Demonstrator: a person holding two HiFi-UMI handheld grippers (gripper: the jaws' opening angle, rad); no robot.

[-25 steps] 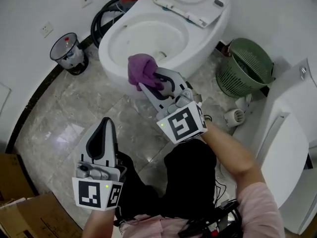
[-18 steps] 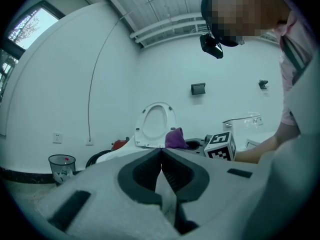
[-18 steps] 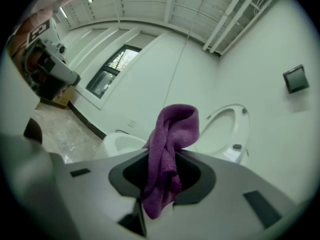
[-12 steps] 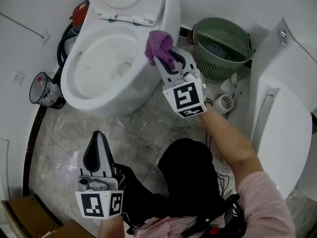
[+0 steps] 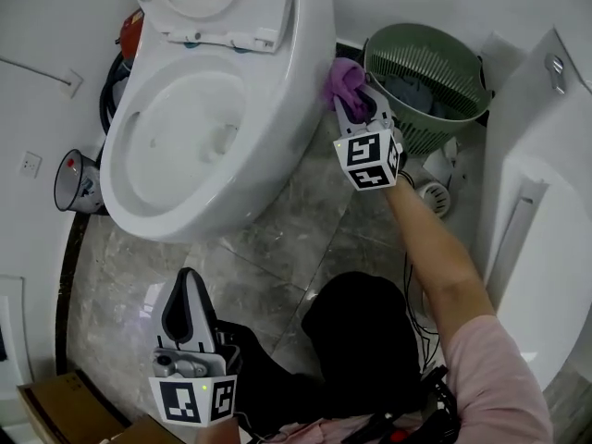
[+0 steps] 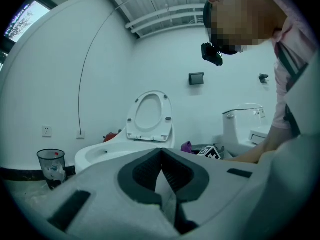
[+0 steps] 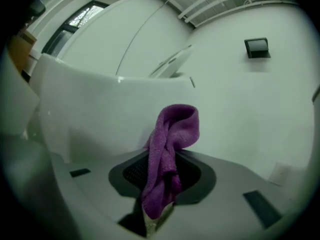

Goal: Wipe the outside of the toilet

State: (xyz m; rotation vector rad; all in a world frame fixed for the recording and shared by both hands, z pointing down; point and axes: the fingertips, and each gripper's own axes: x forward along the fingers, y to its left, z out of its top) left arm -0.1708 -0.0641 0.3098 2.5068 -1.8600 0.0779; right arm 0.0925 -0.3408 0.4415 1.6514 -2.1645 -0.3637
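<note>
Grey marbled floor (image 5: 277,239) is showing across the middle of the head view, with white walls rising behind. White toilet (image 5: 185,137) is sitting at upper left of the frame, its seat (image 5: 213,3) standing raised and its bowl lying open.

Right tongs (image 5: 359,100) are reaching toward the upper centre, pinching a purple cloth (image 5: 344,80). The cloth is bunching up out of the pads and appears to be pressing against the toilet's outer right flank, near the rear. In the right gripper view the white outer wall is filling the left of the frame just behind the cloth.

Left tongs (image 5: 188,285) are hanging low at lower left over the floor, well apart from the toilet. Their pads are pressing together with nothing between them.

Green slotted basket (image 5: 435,63) is standing just beside the right tongs at upper right. Small lined bin (image 5: 74,183) is sitting by the wall at the left edge. Cardboard box (image 5: 55,410) is showing in the lower left corner.
</note>
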